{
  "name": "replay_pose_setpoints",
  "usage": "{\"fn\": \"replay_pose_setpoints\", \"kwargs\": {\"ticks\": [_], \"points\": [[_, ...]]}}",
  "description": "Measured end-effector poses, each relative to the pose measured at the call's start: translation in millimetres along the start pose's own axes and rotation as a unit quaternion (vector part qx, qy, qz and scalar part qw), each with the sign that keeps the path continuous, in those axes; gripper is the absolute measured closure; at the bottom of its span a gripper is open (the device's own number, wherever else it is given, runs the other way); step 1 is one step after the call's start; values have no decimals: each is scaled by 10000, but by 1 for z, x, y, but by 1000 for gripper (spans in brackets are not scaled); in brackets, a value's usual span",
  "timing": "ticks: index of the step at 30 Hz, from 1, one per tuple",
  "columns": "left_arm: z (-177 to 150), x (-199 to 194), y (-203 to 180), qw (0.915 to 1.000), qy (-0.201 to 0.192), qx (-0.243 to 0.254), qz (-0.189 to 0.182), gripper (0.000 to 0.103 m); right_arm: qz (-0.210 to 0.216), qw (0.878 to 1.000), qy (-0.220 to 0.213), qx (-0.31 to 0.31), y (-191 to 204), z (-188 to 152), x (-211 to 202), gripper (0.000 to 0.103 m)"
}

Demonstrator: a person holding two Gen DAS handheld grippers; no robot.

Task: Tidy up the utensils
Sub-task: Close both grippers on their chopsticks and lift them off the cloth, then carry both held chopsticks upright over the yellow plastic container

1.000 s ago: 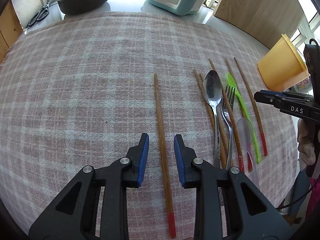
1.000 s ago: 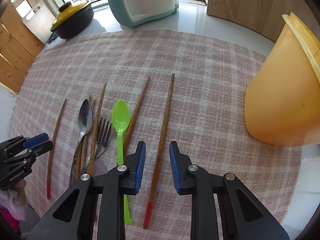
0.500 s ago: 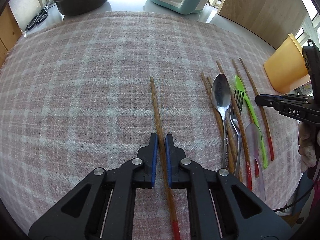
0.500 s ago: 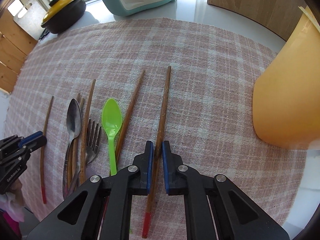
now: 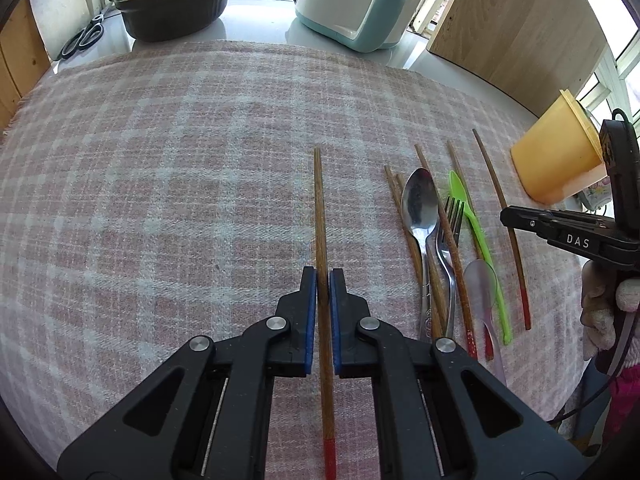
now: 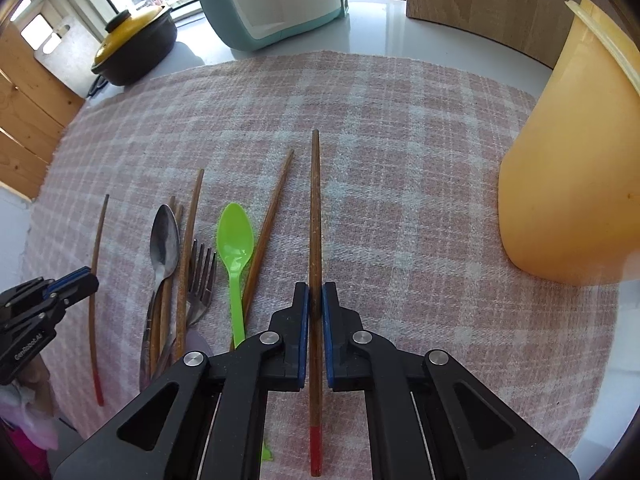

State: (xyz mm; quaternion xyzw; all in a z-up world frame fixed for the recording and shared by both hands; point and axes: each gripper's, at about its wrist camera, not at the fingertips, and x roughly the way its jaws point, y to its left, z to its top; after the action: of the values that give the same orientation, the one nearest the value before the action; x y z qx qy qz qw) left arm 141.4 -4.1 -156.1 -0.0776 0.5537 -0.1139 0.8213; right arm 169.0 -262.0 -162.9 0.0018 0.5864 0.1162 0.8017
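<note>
Both pairs of fingers are pinched shut on a chopstick apiece: the left gripper (image 5: 323, 276) clamps its blue pads on a lone red-tipped chopstick (image 5: 319, 204), and the right gripper (image 6: 315, 290) clamps another red-tipped chopstick (image 6: 315, 208), each stick running forward between the pads with its red end behind them. Each gripper tilts steeply down at the checked cloth (image 5: 160, 184) on the bench. Taking the green spoon (image 6: 235, 240) as the mark, the right-hand stick lies just to its right, toward the orange cup (image 6: 572, 184), while the metal spoon (image 6: 164, 240), fork (image 6: 200, 280) and remaining chopsticks lie on the left, and the left-hand stick lies beyond them.
</note>
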Motion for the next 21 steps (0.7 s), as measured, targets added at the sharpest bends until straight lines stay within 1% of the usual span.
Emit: {"fn": "replay_pose_setpoints", "kwargs": {"ticks": [5, 11, 21], "points": [[2, -19, -7, 9997, -221, 112, -20, 99, 133, 9995, -280, 61, -4, -10, -22, 98], [1, -47, -20, 9983, -521, 232, -116, 99, 172, 9974, -695, 103, -9, -21, -52, 98], [10, -87, -46, 9930, -1005, 520, -343, 99, 52, 9903, -1391, -30, -3, -29, -100, 98]]}}
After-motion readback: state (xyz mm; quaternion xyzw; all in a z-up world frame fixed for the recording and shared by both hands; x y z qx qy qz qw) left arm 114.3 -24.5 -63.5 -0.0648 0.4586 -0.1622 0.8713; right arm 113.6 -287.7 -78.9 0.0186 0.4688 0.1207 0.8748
